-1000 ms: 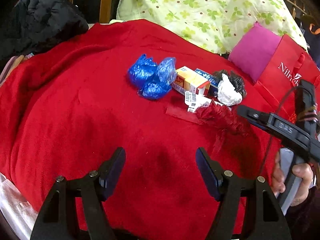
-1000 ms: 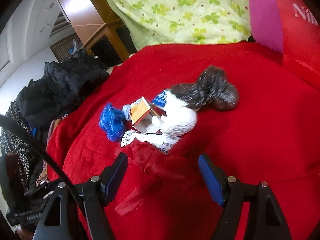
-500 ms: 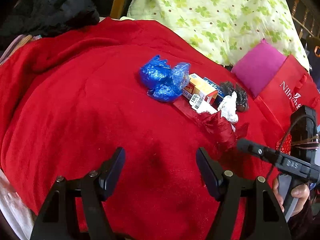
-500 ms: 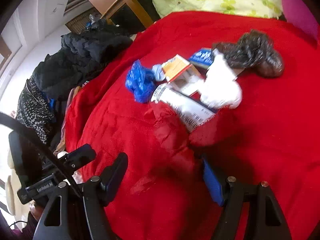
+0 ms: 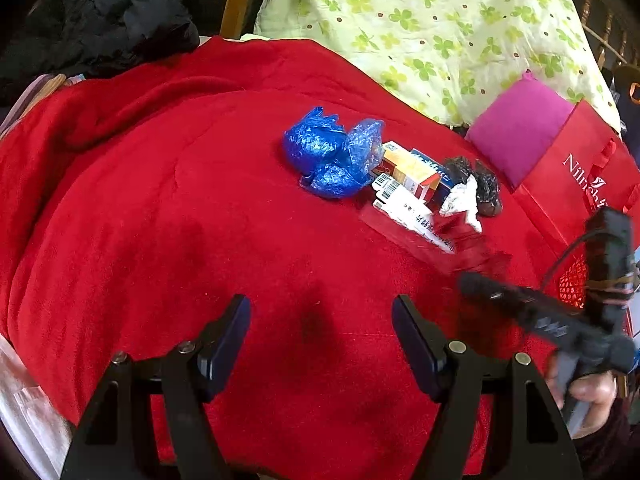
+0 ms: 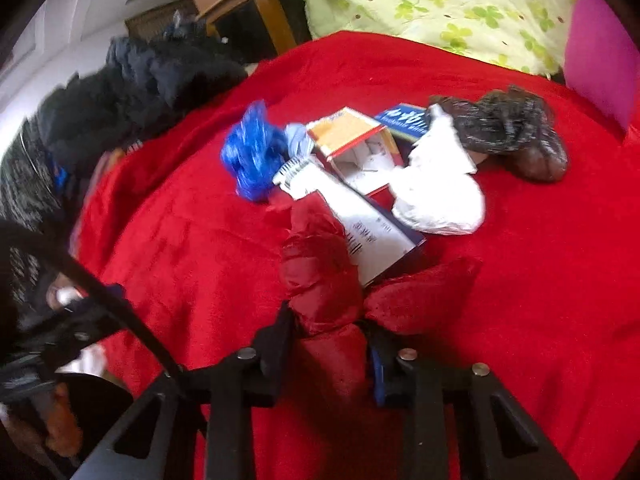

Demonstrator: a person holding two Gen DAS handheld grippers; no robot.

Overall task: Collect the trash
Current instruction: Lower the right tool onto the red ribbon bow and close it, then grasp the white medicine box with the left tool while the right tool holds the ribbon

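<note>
A heap of trash lies on the red blanket [image 5: 160,208]: blue plastic bags [image 5: 332,156] [image 6: 254,156], an orange box [image 5: 408,168] [image 6: 348,130], a long white box [image 5: 412,212] [image 6: 360,216], crumpled white paper [image 5: 460,200] [image 6: 436,196] and a black bag [image 5: 480,184] [image 6: 512,128]. My right gripper [image 6: 332,332] is closing; its pads press on a crumpled red plastic bag [image 6: 320,272] at the heap's near edge. From the left wrist, that gripper [image 5: 468,280] shows blurred beside the red bag [image 5: 464,240]. My left gripper [image 5: 322,320] hovers open over bare blanket, short of the heap.
A red shopping bag [image 5: 580,184] and a pink cushion [image 5: 520,136] stand right of the heap. A green clover quilt [image 5: 420,20] lies behind. Black jackets [image 5: 112,20] are piled at the far left by a wooden frame. A hand [image 5: 588,396] holds the right gripper's handle.
My right gripper moved in on the red plastic bag and its jaws closed on it. The left gripper stayed open and nearly in place.
</note>
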